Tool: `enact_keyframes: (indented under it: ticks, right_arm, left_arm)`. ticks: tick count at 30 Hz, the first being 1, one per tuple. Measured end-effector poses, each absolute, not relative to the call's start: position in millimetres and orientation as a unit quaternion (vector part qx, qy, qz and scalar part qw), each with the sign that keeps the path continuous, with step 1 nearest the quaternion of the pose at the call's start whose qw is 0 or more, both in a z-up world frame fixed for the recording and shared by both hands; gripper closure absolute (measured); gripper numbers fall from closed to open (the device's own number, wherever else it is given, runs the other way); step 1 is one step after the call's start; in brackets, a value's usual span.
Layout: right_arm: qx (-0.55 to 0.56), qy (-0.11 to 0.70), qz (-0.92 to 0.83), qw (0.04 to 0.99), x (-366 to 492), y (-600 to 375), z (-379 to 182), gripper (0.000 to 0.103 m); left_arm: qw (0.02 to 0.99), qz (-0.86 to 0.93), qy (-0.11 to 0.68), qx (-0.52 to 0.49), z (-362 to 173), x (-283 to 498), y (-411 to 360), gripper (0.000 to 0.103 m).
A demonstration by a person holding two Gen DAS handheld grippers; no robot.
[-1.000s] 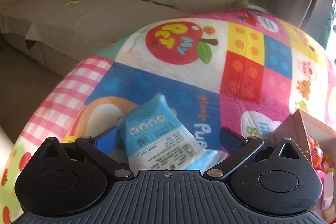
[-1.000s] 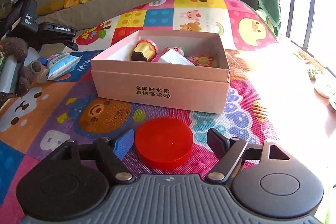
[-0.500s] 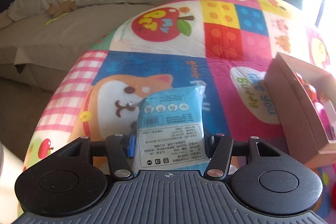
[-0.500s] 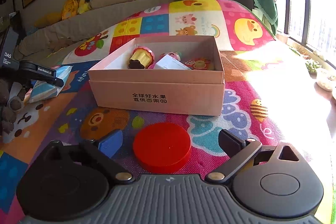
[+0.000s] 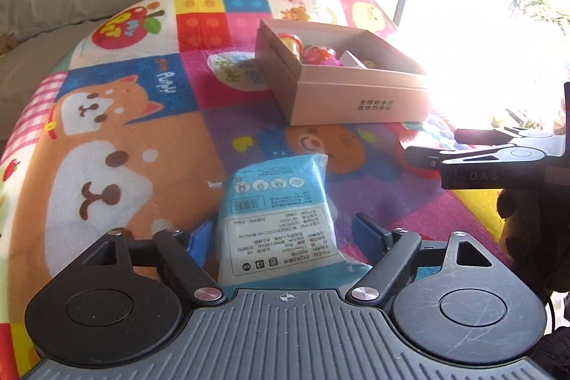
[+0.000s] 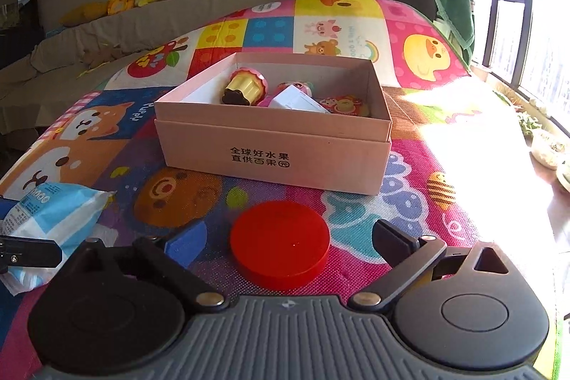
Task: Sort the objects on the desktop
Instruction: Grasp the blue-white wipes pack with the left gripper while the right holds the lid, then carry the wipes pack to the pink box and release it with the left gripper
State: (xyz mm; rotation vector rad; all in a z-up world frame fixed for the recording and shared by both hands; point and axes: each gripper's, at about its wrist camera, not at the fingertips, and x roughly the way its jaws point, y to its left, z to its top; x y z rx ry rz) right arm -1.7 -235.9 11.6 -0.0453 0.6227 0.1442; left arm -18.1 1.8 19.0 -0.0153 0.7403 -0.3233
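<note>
lying between the fingers of the left claw (image 5: pixel 281 234) is a blue wipes pack (image 5: pixel 276 219), label up, on the bright cartoon mat (image 5: pixel 142 138). the jaws are opening; a gap shows on each side of the pack, so the pads are not pressing it, though the left pad sits just beside its edge. in the right wrist view the same pack (image 6: pixel 50 223) lies at the left edge, well apart from the red lid.

the right claw (image 6: pixel 285 241) stands wide, a blue pad on one side and a black one on the other, with the round red lid (image 6: pixel 279 246) flat on the mat between them. neither pad touches it.

beyond the lid sits an open pink box (image 6: pixel 274 155) with dark printed characters on its front wall. inside are a yellow cupcake toy (image 6: pixel 245 89) tipped on its side, a white block (image 6: pixel 297 100) and some pink toys too jumbled to tell apart. the box is near the lid but not touching it.

a grey sofa (image 6: pixel 107 34) with plush toys runs along the back. strong sunlight floods in from the window side and washes out the right of the left wrist view.
</note>
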Motion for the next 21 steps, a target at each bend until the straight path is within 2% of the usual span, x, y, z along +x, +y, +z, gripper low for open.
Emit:
enact_keyframes:
  ticks: [5,6,11,21]
  right_arm:
    - [-0.025,0.325,0.081,0.942,-1,-232,10,0.001]
    - [-0.019,0.335,0.087,0.938,-1,-232,9,0.001]
    - [-0.031,0.338,0.095,0.936,-6,-224,9,0.001]
    - [-0.01,0.367,0.094,0.926,5,-230,5,0.0]
  left_arm:
    - [0.917,-0.148,0.371,-0.011,14,-16,1,0.01]
    - [0.917,-0.147,0.371,-0.007,14,-17,0,0.007]
    - [0.92,-0.137,0.366,0.031,9,-23,-7,0.002]
    - [0.92,-0.127,0.368,0.045,0,-26,-11,0.0]
